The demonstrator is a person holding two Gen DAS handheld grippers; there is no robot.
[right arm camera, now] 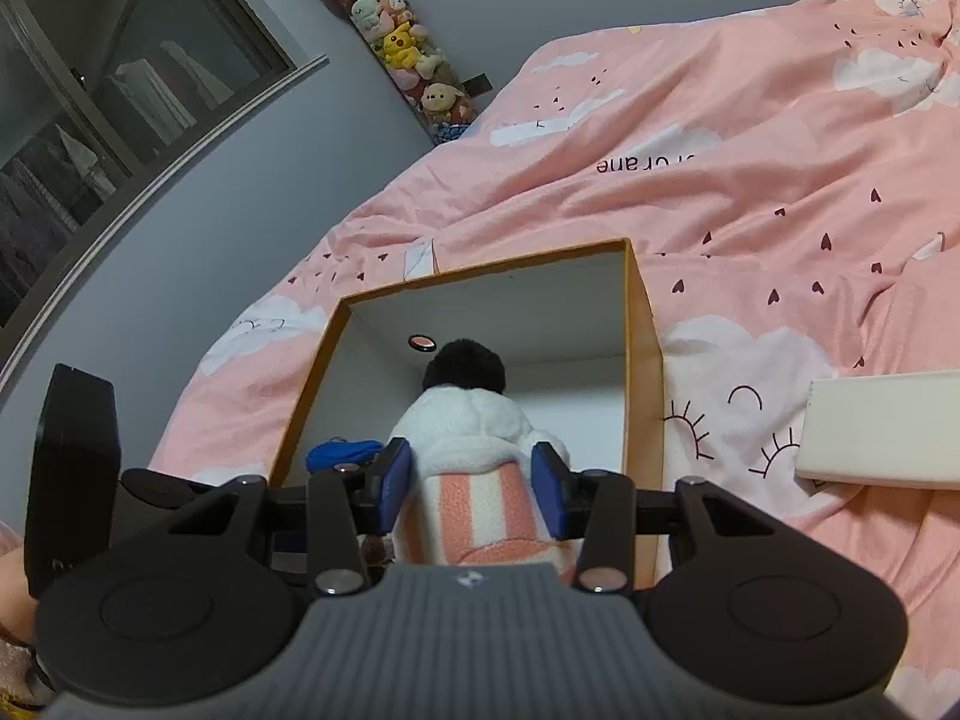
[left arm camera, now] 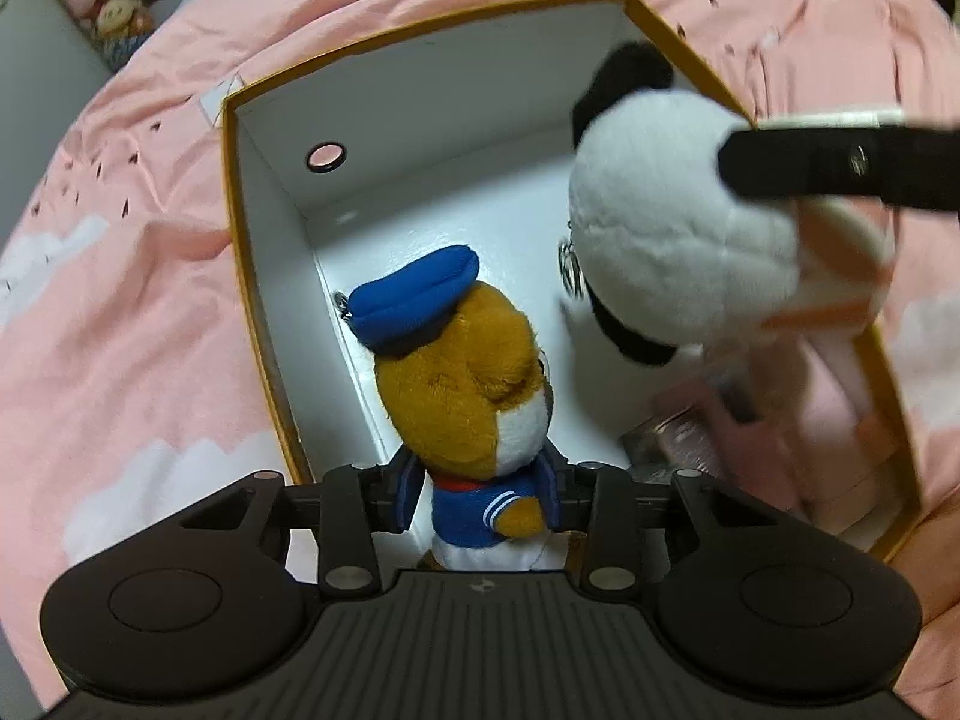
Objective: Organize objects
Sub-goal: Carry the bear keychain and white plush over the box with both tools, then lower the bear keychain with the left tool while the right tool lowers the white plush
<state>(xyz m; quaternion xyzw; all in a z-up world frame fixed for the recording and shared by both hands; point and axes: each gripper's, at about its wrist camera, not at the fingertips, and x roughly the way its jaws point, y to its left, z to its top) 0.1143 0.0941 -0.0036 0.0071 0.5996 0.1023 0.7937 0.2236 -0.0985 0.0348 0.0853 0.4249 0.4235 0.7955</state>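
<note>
An open box with an orange rim and white inside lies on the bed. My left gripper points down into it, shut on the blue shirt of a brown plush toy with a blue sailor cap. The toy's head hangs near the box floor by the left wall. At the right, my right gripper is shut on the pink-striped body of a white plush with black ears. That plush hangs over the box's right half. In the right wrist view the blue cap shows to its left.
A pink duvet with clouds covers the bed around the box. A white flat box lies to the right. Pinkish items sit in the box's near right corner. A column of plush toys hangs on the grey wall.
</note>
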